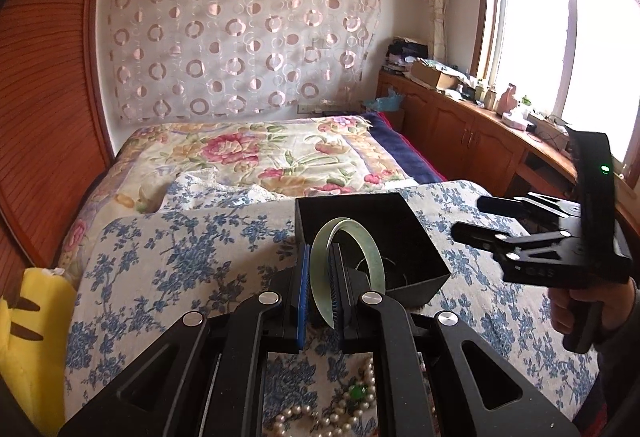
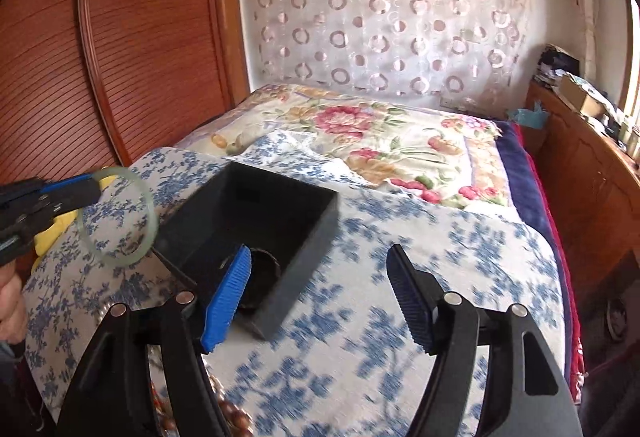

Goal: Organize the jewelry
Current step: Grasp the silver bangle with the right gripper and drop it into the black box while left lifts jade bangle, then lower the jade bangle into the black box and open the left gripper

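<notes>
My left gripper (image 1: 321, 257) is shut on a pale green jade bangle (image 1: 378, 269), which it holds upright just in front of an open black box (image 1: 424, 233). From the right wrist view, that gripper (image 2: 95, 184) and bangle (image 2: 120, 261) hang left of the box (image 2: 304, 233). My right gripper (image 2: 319, 253) stands open over the box's near right corner, nothing between its blue pads. It shows at the right edge (image 1: 468, 215) in the left wrist view. A dark ring (image 2: 262, 277) lies inside the box. A pearl necklace with a green stone (image 1: 352, 397) lies under my left gripper.
The box rests on a blue-flowered cloth (image 2: 400, 317); behind it is a bed with a floral cover (image 1: 248, 153). A yellow plush toy (image 1: 28, 337) sits at the left. Brown beads (image 2: 236, 417) lie near my right gripper. A cluttered wooden cabinet (image 1: 472, 133) runs under the window.
</notes>
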`<state>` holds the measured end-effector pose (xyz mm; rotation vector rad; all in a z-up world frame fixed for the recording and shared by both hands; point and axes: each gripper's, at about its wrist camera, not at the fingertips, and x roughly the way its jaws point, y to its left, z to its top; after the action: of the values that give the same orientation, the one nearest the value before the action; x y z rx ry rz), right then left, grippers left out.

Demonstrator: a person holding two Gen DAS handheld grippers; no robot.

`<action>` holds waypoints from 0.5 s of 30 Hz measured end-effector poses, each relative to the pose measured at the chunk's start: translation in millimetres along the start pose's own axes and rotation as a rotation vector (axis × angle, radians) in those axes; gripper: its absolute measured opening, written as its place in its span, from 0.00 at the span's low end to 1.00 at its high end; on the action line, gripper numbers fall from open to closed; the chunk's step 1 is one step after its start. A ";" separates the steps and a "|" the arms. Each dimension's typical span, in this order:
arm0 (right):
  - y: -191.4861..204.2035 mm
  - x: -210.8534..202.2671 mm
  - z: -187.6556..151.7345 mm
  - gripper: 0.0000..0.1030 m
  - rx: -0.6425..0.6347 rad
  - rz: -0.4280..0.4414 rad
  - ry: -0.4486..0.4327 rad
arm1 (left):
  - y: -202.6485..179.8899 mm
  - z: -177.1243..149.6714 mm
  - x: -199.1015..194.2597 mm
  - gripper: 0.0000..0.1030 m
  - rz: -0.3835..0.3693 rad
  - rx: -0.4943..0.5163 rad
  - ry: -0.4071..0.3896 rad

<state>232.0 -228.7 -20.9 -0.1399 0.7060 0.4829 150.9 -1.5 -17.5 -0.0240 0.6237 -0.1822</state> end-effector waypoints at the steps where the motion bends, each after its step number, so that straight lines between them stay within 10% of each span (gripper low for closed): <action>1: -3.5 -2.4 -3.7 0.71 0.005 -0.002 0.000 | -2.7 2.6 9.5 0.08 -0.002 0.006 0.012; 15: -11.0 -8.7 -40.9 0.71 0.033 0.025 0.018 | -21.1 12.8 81.5 0.08 0.026 0.050 0.135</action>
<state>207.5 -253.3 -46.6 -0.1049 0.7332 0.4939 219.8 -37.1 -52.6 0.0447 0.7534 -0.1753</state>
